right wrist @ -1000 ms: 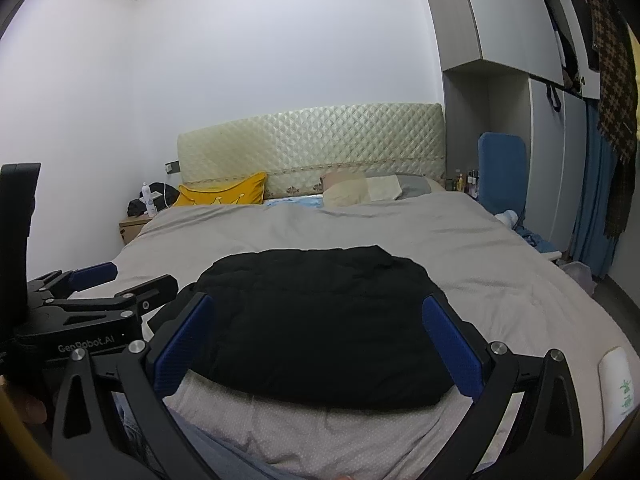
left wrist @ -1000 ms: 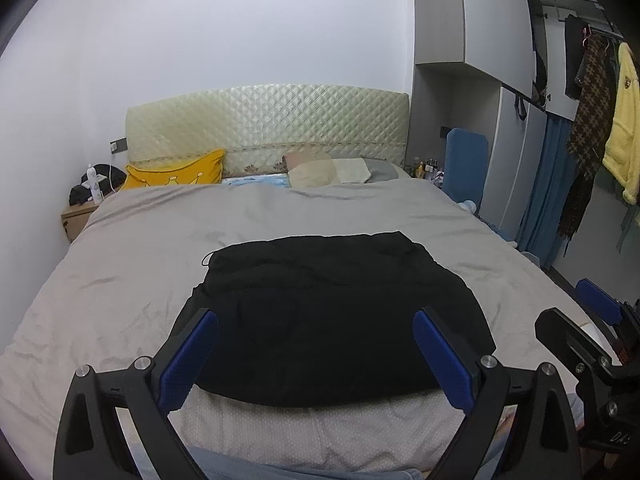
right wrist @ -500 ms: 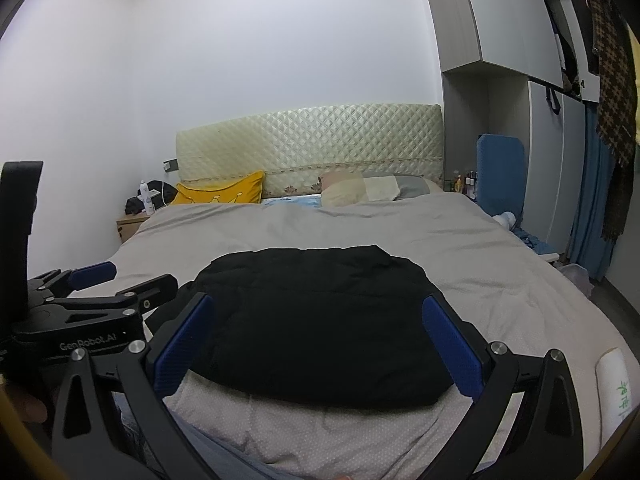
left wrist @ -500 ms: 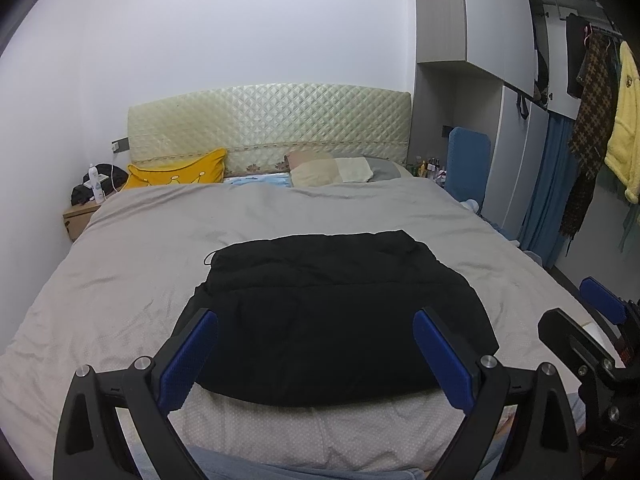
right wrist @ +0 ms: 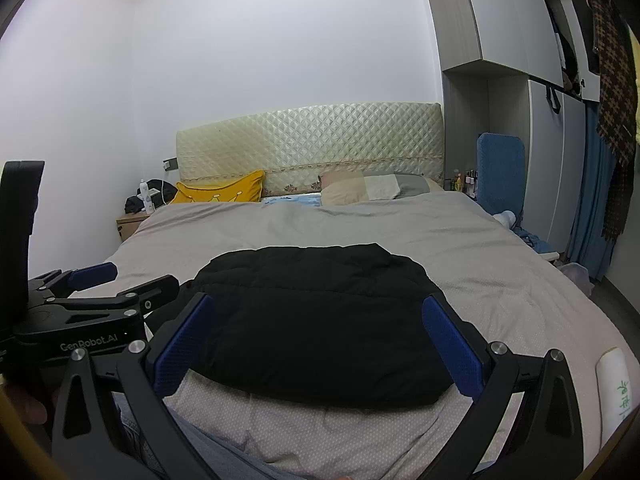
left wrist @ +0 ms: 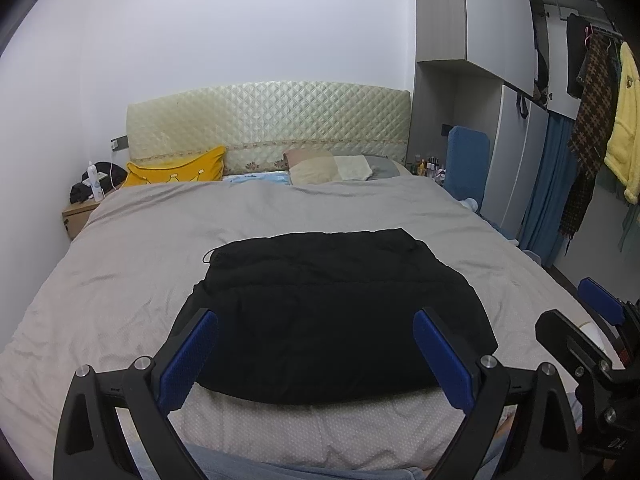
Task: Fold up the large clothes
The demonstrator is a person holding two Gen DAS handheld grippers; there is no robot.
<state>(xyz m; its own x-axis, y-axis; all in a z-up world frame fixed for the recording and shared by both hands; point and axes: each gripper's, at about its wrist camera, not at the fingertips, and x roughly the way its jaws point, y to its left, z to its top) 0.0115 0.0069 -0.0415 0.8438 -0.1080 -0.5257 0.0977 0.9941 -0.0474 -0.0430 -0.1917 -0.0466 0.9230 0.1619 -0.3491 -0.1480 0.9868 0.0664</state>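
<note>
Change: almost nothing moves; views match earlier.
Black garment (left wrist: 332, 316): folded on bed (left wrist: 120, 264), long axis sideways.
Left gripper (left wrist: 316, 354): spread, empty.
Right gripper (right wrist: 316, 338): spread, empty.

Two black hand-held grippers with blue-padded fingers

The left gripper (left wrist: 316, 354), a matte black frame of triangular cut-out arms, carries two fingers faced with textured royal-blue pads (left wrist: 187, 359) and round silver screws at its pivots. The right gripper (right wrist: 316, 342) has the same black frame, dimpled blue pads (right wrist: 454, 346) and silver screw heads; at nine o'clock in its view the left gripper's black body shows white "GenRobot.AI" lettering. A strip of bare skin on the person's left hand (right wrist: 24, 406) shows at eight o'clock, and blue denim lies at six o'clock.
</note>
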